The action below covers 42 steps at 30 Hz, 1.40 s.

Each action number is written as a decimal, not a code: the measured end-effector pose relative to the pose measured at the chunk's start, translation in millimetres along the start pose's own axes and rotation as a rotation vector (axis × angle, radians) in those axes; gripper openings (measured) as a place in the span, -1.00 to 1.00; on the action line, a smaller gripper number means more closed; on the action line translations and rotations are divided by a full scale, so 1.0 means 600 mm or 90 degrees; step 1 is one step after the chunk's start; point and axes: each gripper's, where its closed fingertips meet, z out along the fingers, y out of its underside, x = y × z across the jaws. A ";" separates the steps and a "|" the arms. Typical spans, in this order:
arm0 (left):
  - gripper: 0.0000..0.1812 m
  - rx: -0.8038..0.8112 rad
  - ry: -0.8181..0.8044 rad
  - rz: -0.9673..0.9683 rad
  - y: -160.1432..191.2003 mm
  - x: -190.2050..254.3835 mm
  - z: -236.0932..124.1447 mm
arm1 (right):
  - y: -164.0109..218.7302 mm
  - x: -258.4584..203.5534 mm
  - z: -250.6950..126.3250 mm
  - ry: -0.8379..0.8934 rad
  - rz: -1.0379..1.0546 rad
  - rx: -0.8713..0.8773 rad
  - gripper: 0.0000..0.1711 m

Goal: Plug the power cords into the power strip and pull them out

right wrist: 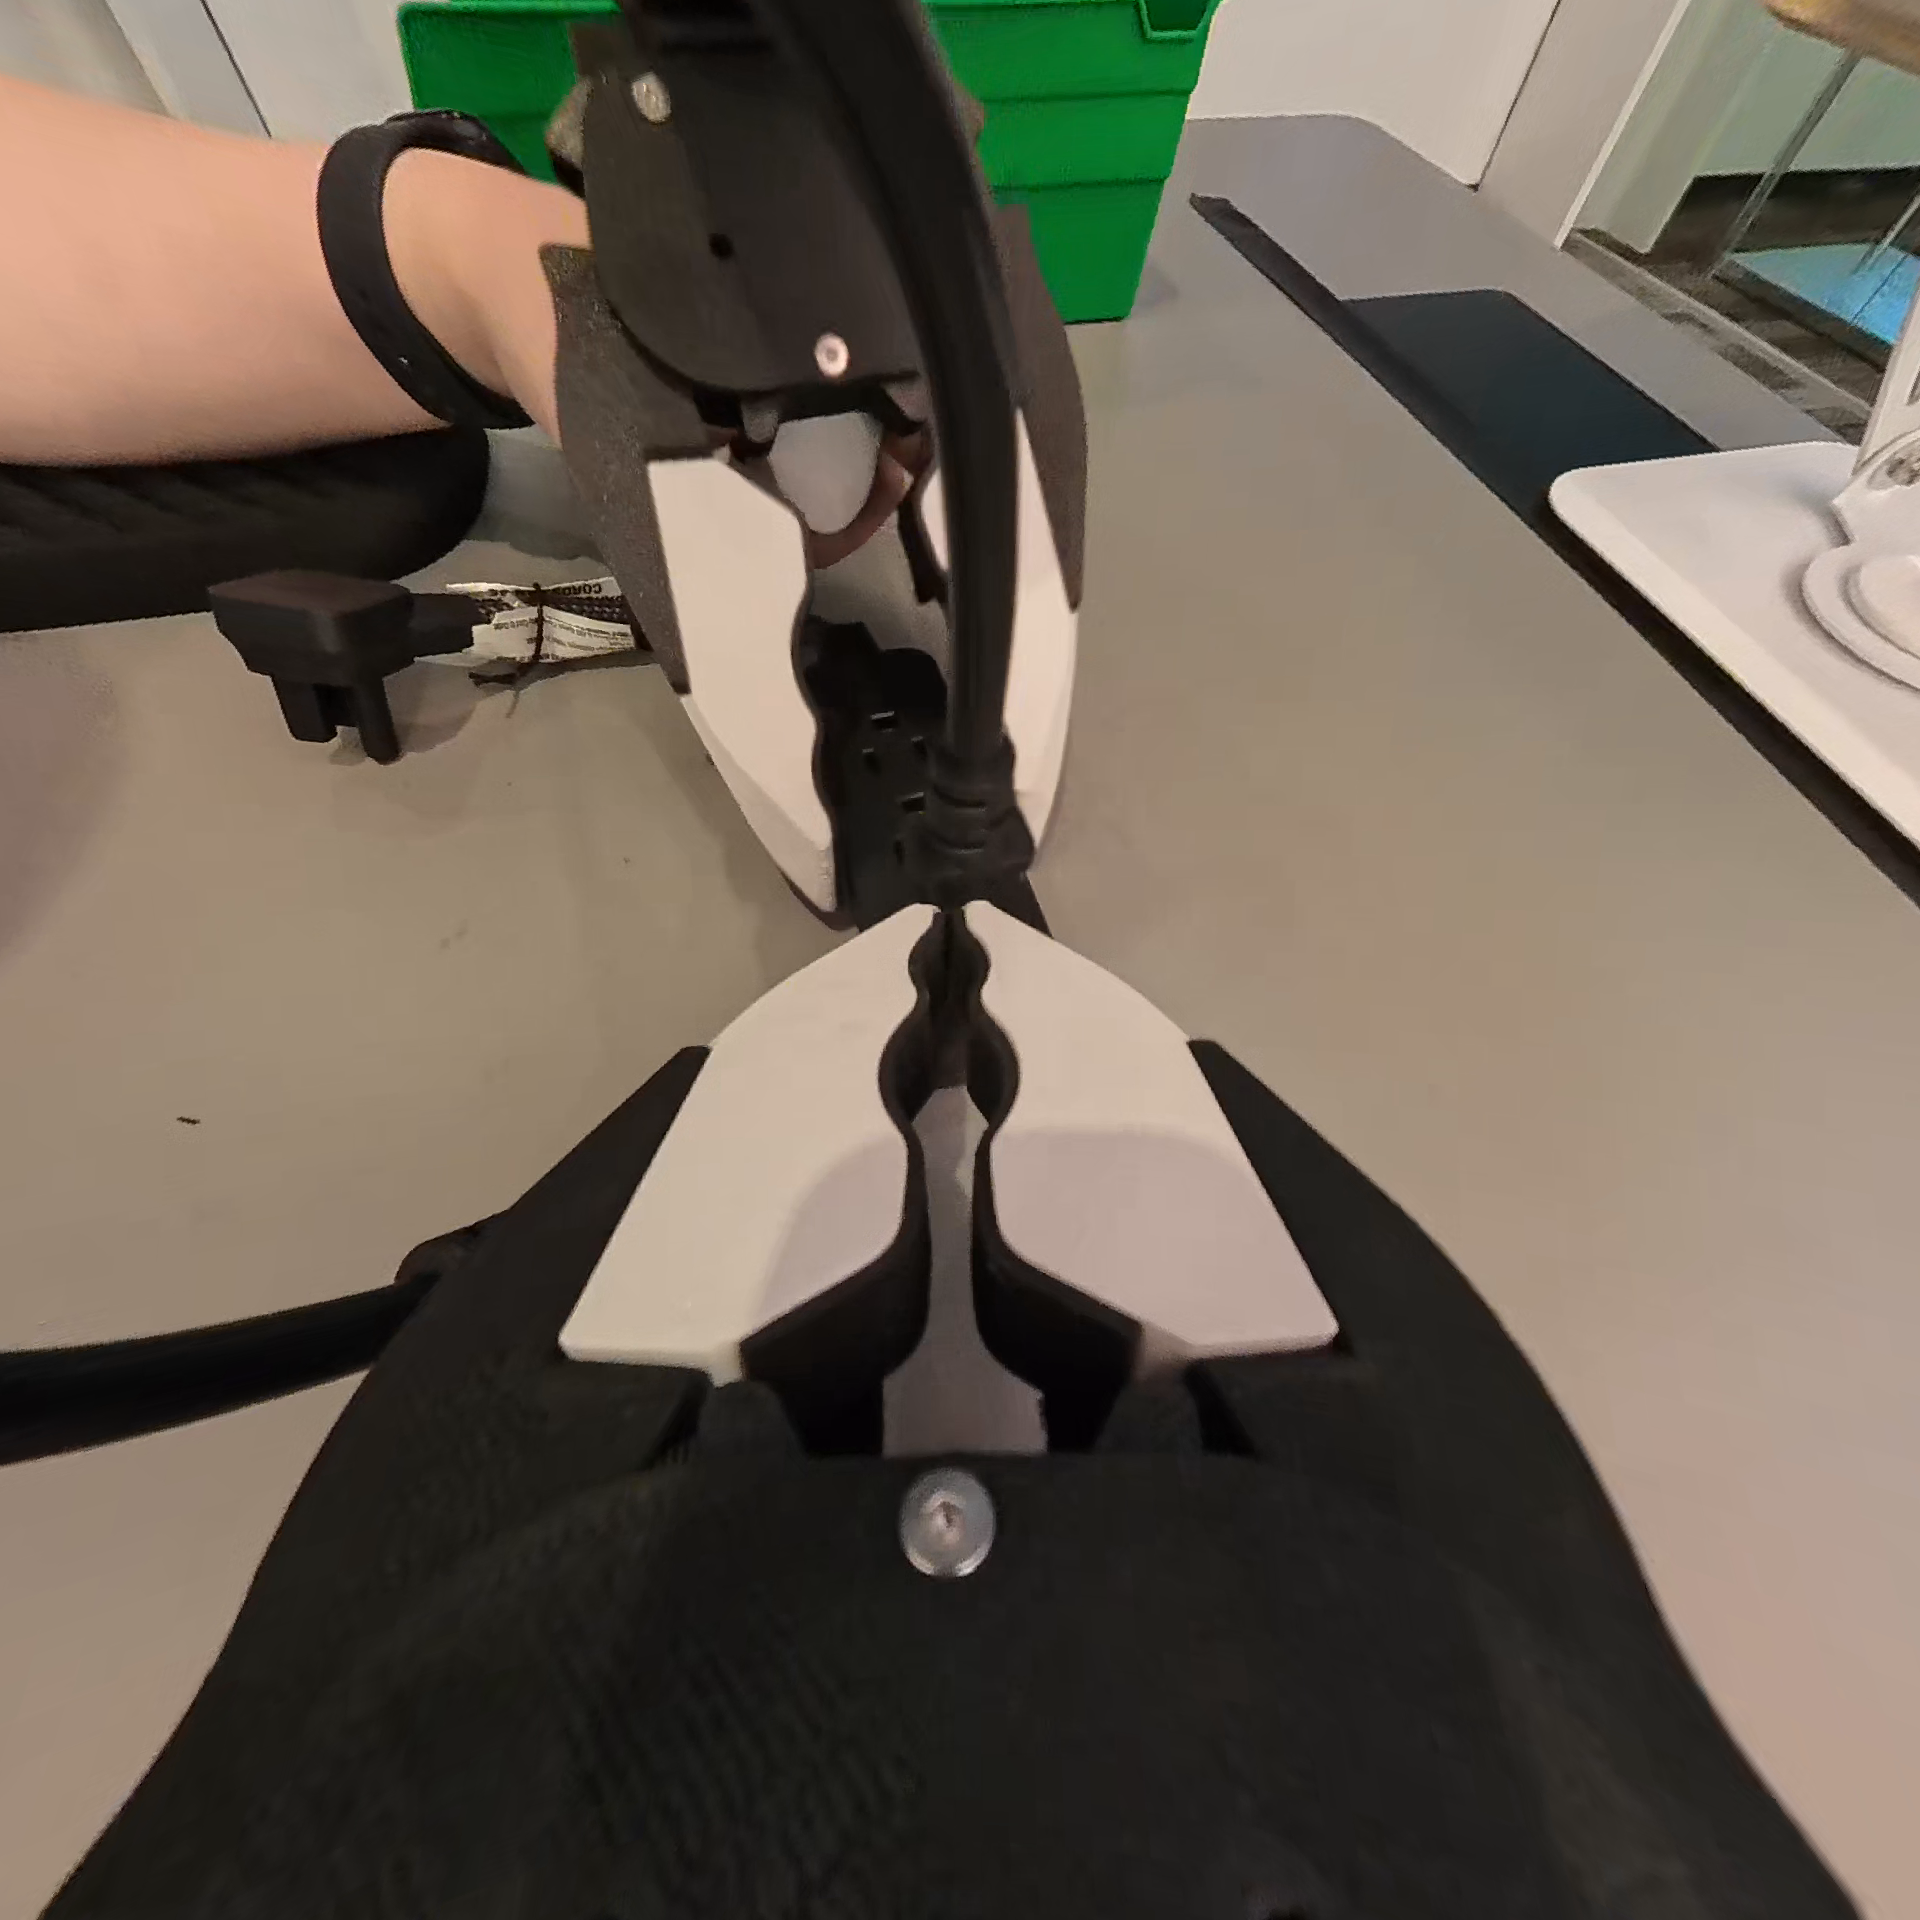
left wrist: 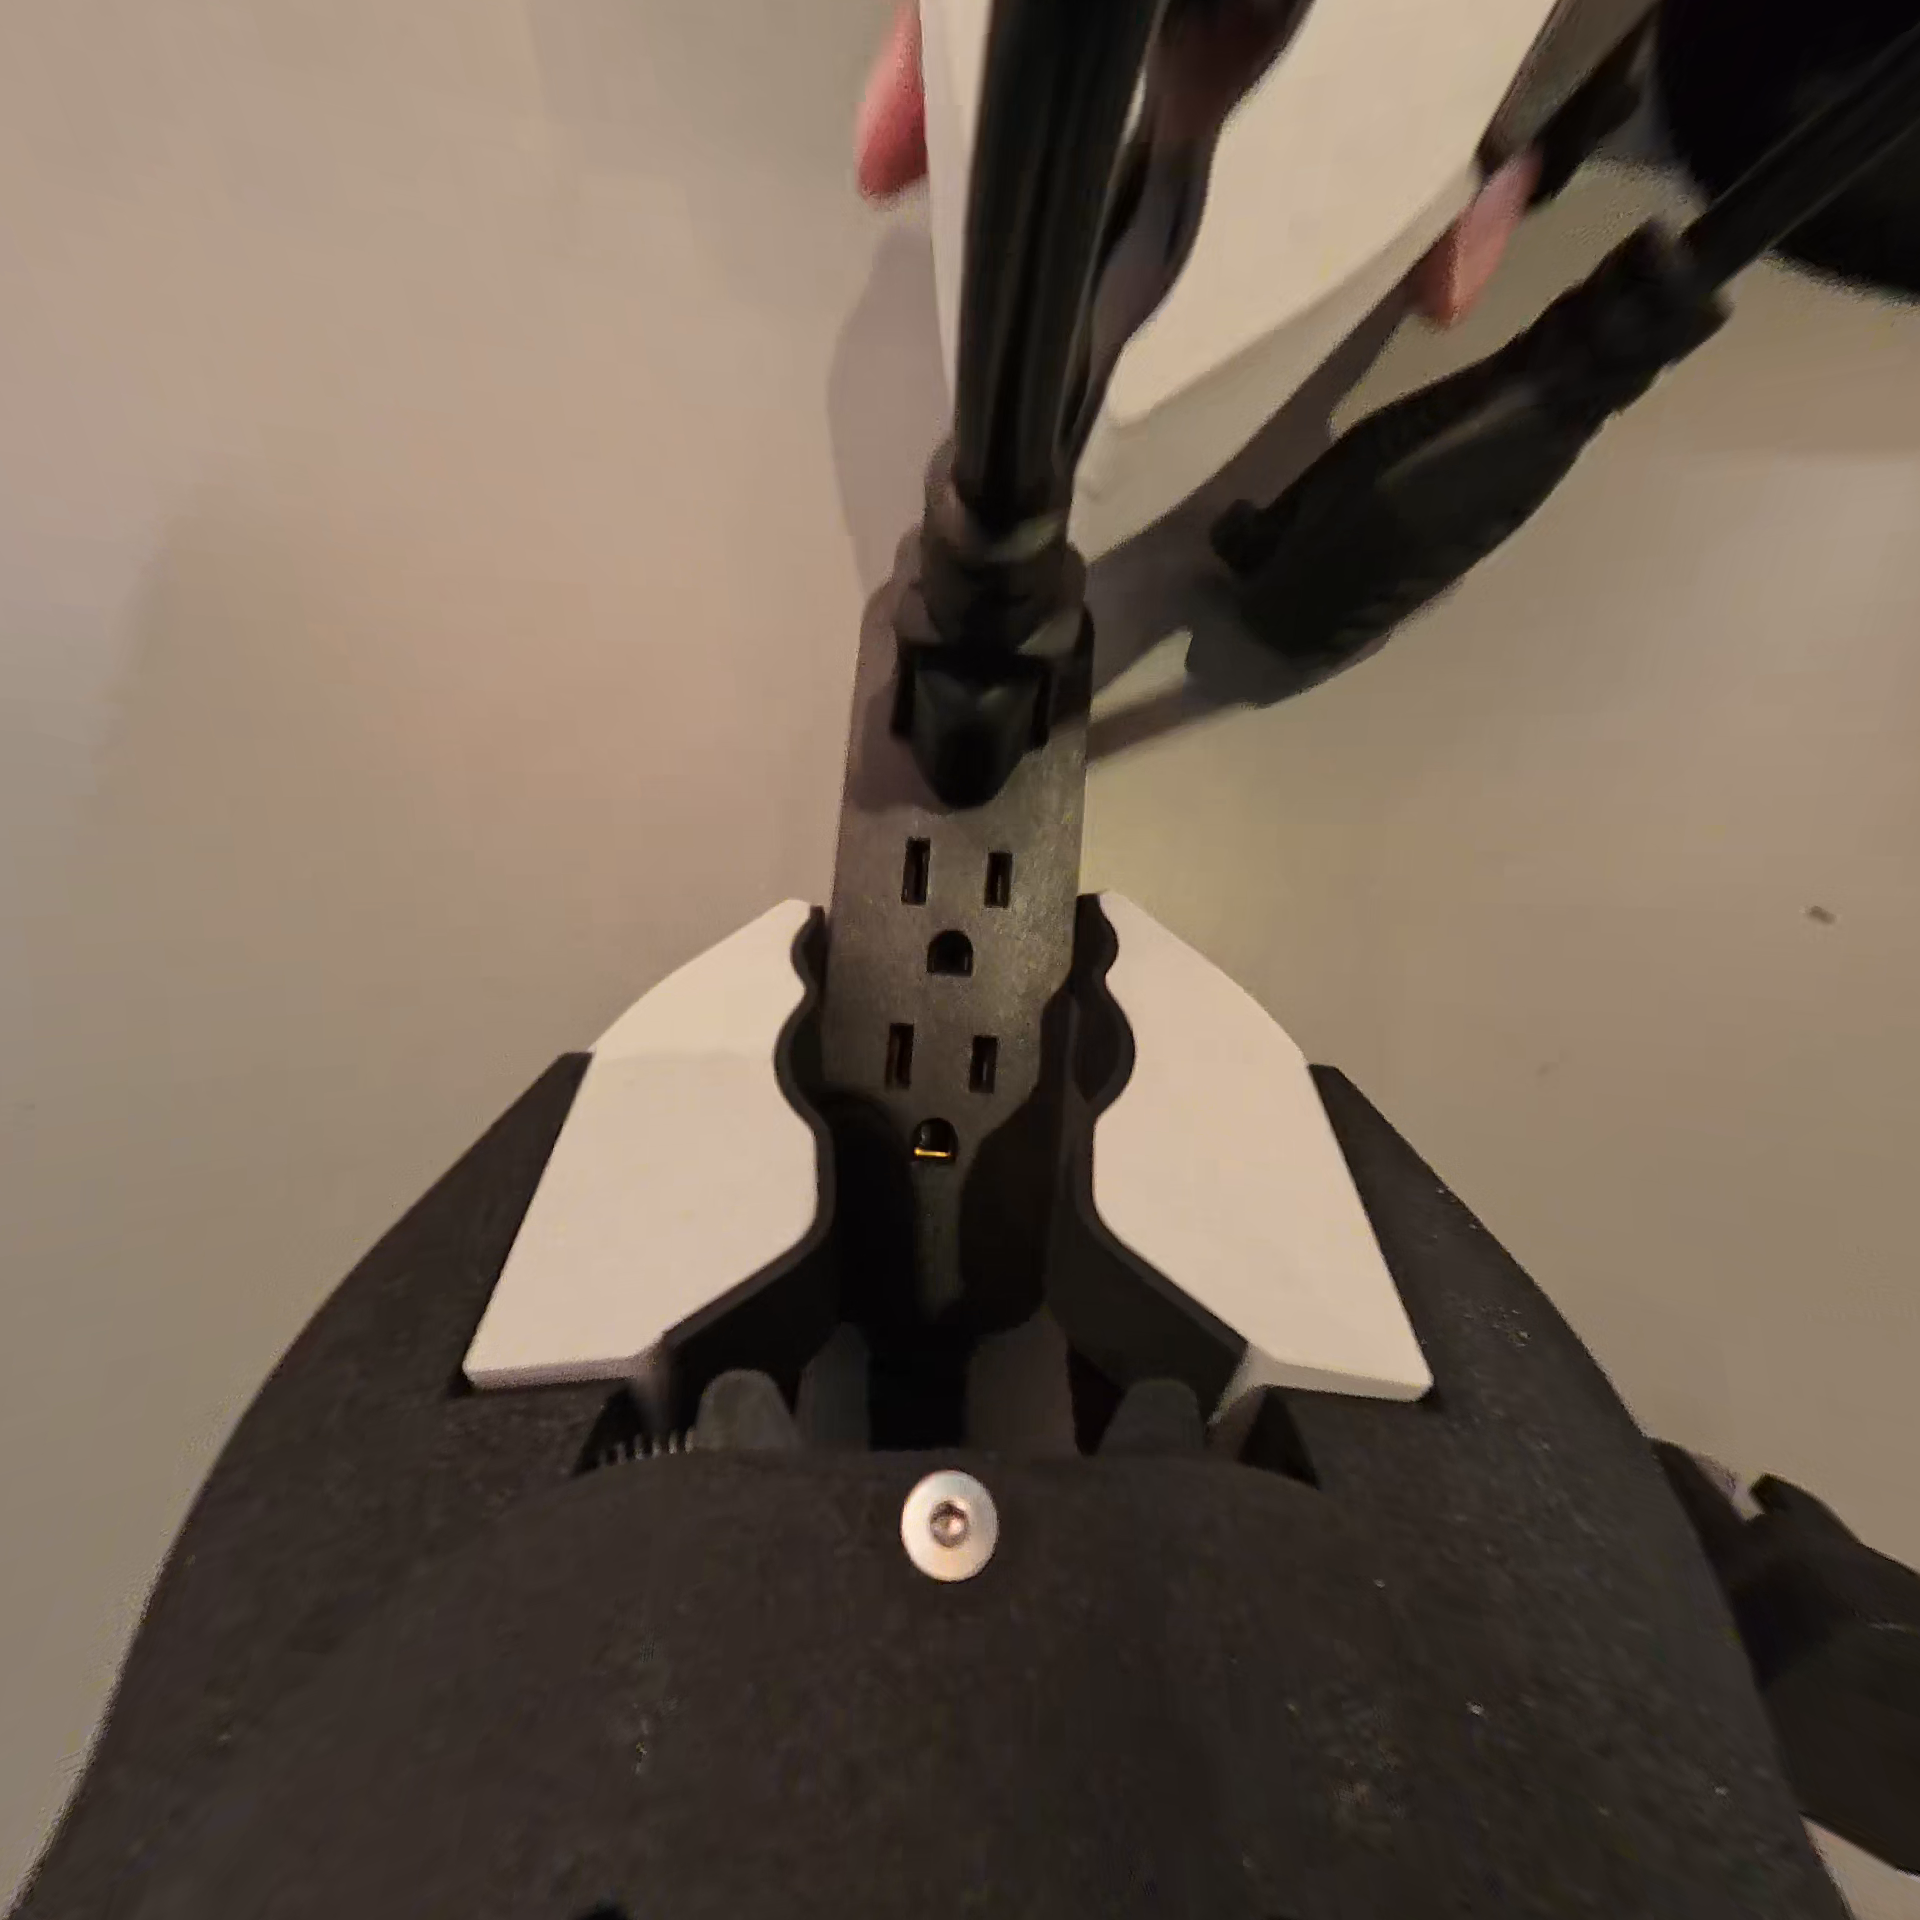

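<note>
Grey bench (right wrist: 1351,935) in a bright room, green bin (right wrist: 1070,156) at the far edge, white tray (right wrist: 1662,499) at the right border, cut off.

Black power strip (left wrist: 951,935) sits between the left gripper (left wrist: 951,997) jaws, clamped at its sides near the two free outlets; its near end is lost in shadow inside the jaws. One black plug (left wrist: 961,717) is seated in the farthest visible outlet, its power cord (left wrist: 1023,260) running up out of frame, blurred. In the right wrist view the same strip (right wrist: 883,790) is mostly hidden by the left gripper (right wrist: 914,810) and the cord (right wrist: 961,499).

Right gripper (right wrist: 951,925) jaws are nearly together, tips almost meeting, pinched on the base of the plug (right wrist: 966,831); the exact contact is hard to make out.

A second black plug (right wrist: 312,634) lies on the bench at left, well apart from the strip, with a white printed tag (right wrist: 540,623) tied to its cord. A person's forearm with a black wristband (right wrist: 374,260) reaches in from the left. Another dark plug (left wrist: 1434,488) in the left wrist view is motion-blurred.
</note>
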 end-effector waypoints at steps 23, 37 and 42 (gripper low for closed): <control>-0.50 0.005 0.005 0.053 -0.003 0.004 0.007 | -0.022 0.000 0.032 0.008 0.030 0.030 -0.74; -0.49 -0.010 -0.002 0.047 -0.001 0.008 0.006 | -0.035 -0.010 0.034 0.043 -0.075 0.045 -0.75; -0.49 -0.005 -0.010 0.063 -0.002 0.008 0.007 | -0.040 -0.005 0.037 0.001 0.105 0.065 -0.75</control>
